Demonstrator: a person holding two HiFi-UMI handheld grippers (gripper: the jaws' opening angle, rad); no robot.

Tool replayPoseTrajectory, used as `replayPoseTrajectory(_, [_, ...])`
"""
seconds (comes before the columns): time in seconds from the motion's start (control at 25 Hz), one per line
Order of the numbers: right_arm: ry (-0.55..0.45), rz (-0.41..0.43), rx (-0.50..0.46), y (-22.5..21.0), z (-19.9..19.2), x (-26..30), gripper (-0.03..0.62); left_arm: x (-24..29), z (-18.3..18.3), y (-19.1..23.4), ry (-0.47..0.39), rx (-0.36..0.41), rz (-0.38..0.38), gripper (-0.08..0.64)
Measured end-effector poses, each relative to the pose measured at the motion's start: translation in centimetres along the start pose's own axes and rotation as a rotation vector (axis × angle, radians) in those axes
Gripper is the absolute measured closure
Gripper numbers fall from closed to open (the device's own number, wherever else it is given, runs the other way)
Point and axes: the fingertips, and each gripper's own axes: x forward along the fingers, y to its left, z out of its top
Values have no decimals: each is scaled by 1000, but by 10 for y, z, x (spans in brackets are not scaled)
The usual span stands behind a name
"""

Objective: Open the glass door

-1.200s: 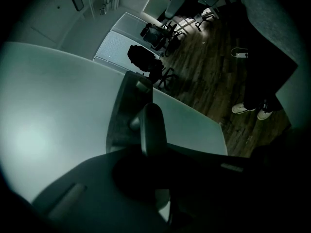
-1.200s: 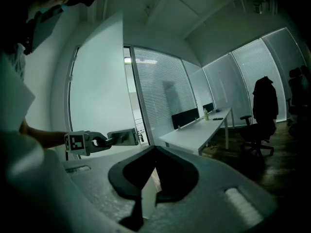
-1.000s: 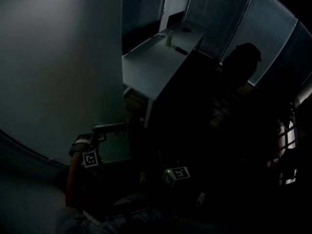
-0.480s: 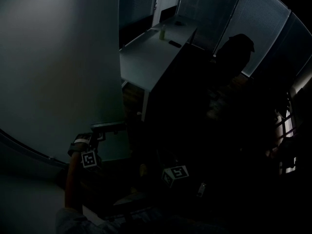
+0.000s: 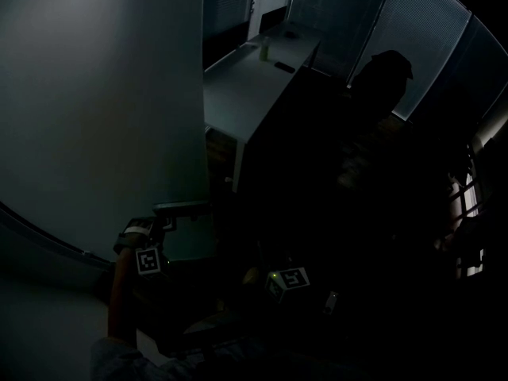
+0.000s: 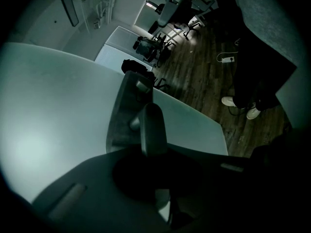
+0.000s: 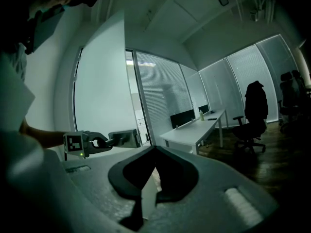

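Note:
The frosted glass door [image 5: 103, 109] fills the left of the head view, and its metal lever handle [image 5: 184, 208] sits low on its edge. My left gripper [image 5: 164, 222] is shut on that handle, its marker cube just below. In the left gripper view the handle's lever [image 6: 151, 127] sticks out of the shut left gripper [image 6: 153, 152], with the handle plate [image 6: 127, 106] behind it. The right gripper view shows the same grip from the side at the handle [image 7: 124, 138]. My right gripper [image 5: 274, 288] hangs low in the dark, away from the door, and the right gripper [image 7: 154, 148] is shut on nothing.
Beyond the door's edge a long white desk [image 5: 246, 86] carries a small bottle [image 5: 264, 51]. An office chair with a jacket over it [image 7: 255, 106] stands by it. Blinds cover the glass walls [image 7: 160, 101]. A person's white shoes [image 6: 238, 106] stand on the wood floor.
The door's edge has shifted a little to the right in the head view and hides more of the desk's near end. Both grippers moved slightly with it, the left keeping its hold.

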Motion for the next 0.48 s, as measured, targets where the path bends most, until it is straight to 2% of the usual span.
replayPoseTrajectory(0.24, [-4,-11,-6,8,-11,-8,592,-8,-2,-17,-12,11,2,554])
replayPoseTrajectory(0.48, [11,-20,3,5,-2,-18,592,-22,4,-9,-18,32,-5,557])
